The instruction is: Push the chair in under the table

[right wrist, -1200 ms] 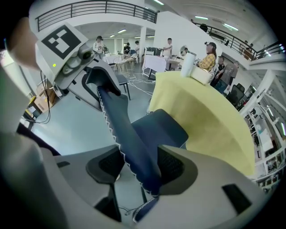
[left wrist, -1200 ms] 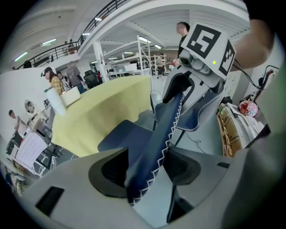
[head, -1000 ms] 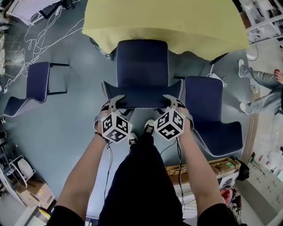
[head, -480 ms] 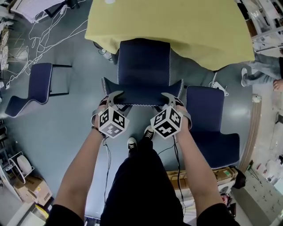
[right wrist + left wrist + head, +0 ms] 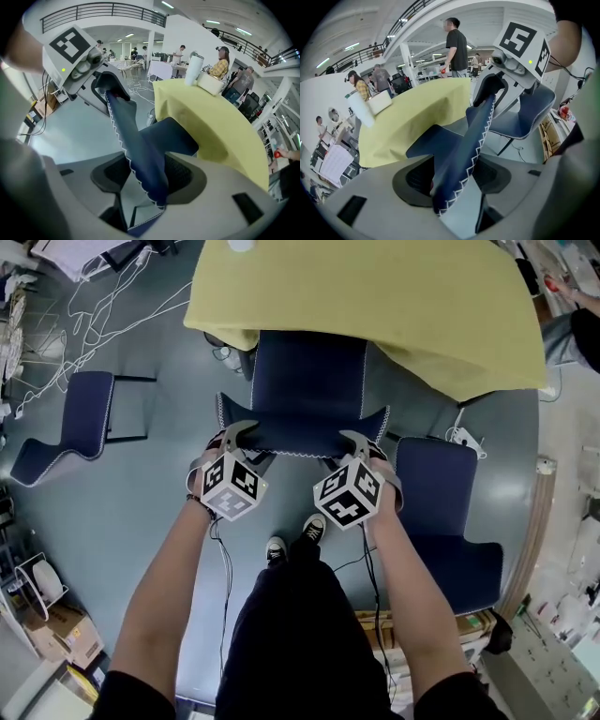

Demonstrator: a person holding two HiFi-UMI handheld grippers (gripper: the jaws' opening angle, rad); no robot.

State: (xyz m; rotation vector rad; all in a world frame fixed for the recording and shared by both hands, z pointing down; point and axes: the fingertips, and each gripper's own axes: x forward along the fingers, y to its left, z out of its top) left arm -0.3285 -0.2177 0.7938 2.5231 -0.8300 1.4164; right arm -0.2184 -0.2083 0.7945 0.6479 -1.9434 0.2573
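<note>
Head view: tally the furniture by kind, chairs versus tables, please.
Navy chairs: 3 (middle chair, left chair, right chair)
Table with yellow cloth: 1
Total: 4

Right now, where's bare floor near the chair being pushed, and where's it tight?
Bare floor lies between the gripped chair and the spare chair on the left. Tight on the right: another chair sits close beside it. Cables clutter the upper left; boxes the lower left.
</note>
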